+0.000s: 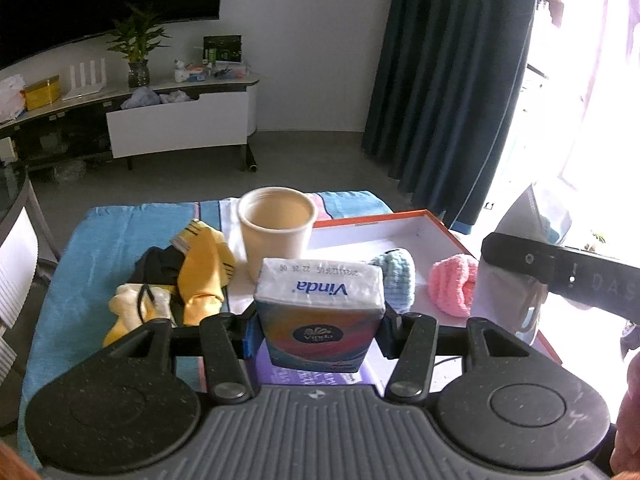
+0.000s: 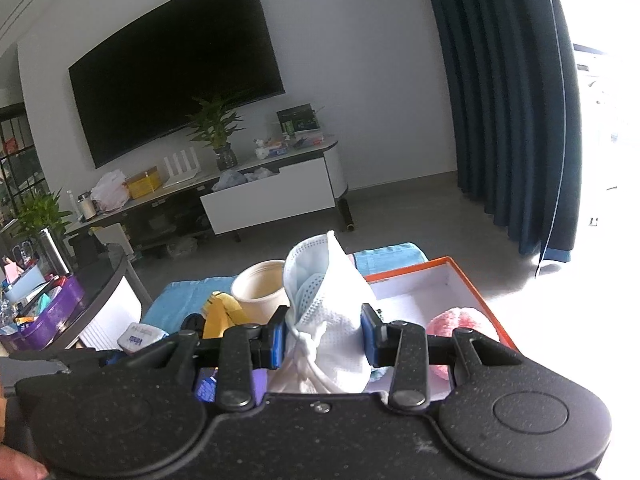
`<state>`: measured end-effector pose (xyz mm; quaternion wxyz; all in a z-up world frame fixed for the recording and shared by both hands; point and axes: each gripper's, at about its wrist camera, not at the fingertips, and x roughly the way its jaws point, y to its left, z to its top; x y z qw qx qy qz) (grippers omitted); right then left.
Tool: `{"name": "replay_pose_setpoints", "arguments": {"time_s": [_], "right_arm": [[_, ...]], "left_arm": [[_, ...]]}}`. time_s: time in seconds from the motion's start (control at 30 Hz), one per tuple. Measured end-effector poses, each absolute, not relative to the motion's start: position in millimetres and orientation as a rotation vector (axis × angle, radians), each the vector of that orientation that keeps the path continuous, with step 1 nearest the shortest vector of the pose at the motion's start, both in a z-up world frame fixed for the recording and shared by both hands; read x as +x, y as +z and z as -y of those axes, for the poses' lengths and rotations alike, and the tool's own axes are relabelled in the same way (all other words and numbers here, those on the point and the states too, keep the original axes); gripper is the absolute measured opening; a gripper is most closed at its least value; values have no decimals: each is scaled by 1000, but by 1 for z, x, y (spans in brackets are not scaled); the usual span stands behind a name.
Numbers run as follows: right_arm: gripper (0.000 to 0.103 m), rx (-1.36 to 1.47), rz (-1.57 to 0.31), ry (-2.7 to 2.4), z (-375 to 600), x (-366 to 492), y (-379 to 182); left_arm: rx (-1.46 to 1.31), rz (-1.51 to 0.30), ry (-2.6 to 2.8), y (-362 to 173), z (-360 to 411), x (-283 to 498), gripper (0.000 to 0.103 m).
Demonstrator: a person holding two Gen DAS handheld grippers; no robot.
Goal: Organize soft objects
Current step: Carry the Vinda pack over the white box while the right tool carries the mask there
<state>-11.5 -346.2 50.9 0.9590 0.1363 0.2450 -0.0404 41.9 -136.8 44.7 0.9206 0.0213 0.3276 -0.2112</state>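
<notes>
I'm carrying a load in each hand right now: the left gripper is clenching a tissue pack squarely between its jaws, standing upright with the printed end facing away from me, and the right gripper is pinching a bunched face mask by its knotted lower part, with the pale blue top flaring up above the jaws. I'm reading this as the carry step, both soft things being brought toward the orange-rimmed box lying just beyond and right of the left jaws. Inside it, a blue fluffy sock is sitting right behind the tissue pack and a pink fluffy sock further right. Left of the left jaws, a yellow sock and a dark heap are still waiting on the blue cloth, and a beige cup is standing straight ahead. Next, I'm judging, each load needs lowering over a bare patch of the box floor, clear of the cup and the socks, before letting go.
</notes>
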Motion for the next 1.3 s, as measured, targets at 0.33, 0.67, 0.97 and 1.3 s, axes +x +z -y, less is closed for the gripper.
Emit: {"name": "replay_pose_setpoints", "arguments": {"time_s": [0.33, 0.67, 0.97, 1.3], "right_arm": [[45, 284, -494, -118, 361, -16, 47], [45, 301, -492, -151, 374, -20, 43], [45, 317, -496, -186, 389, -25, 37], [46, 333, -512, -215, 403, -27, 28]], "left_arm": [[67, -683, -473, 40, 156, 45, 54], [82, -696, -505, 35, 175, 48, 54], [95, -709, -528, 30, 191, 50, 54], [112, -730, -555, 23, 207, 53, 54]]}}
